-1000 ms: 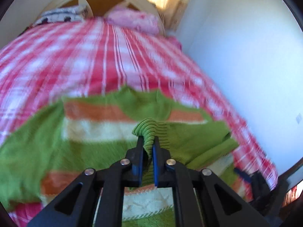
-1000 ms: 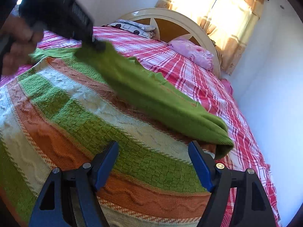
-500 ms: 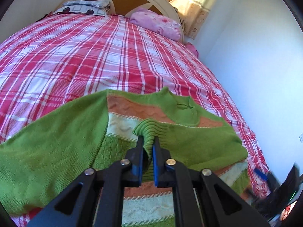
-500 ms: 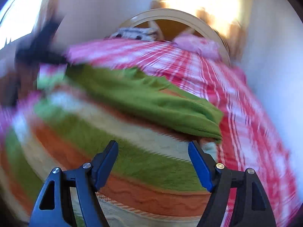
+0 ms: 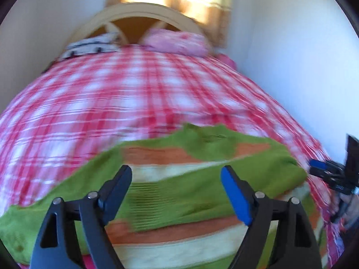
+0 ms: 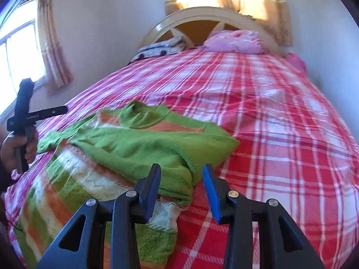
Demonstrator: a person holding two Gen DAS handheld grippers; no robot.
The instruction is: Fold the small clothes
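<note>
A small knitted sweater (image 5: 184,192) with green, orange and cream stripes lies on the red plaid bed. One green sleeve (image 6: 143,148) is folded across its body. My left gripper (image 5: 176,179) is open and empty just above the sleeve's ribbed cuff. My right gripper (image 6: 181,179) is open, its jaws on either side of the folded sleeve's edge at the sweater's right side. The left gripper also shows in the right wrist view (image 6: 24,121), held in a hand at the far left. The right gripper's blue tips show at the right edge of the left wrist view (image 5: 320,168).
The red-and-white plaid bedspread (image 6: 280,123) covers the bed. A pink pillow (image 6: 235,41) and a spotted grey cloth (image 6: 161,47) lie by the cream headboard (image 6: 208,15). White walls stand close on the right and left. Curtained windows are behind and at left.
My left gripper has opened and let go of the sleeve cuff, which now lies on the sweater. My right gripper has narrowed and moved to the sweater's right edge.
</note>
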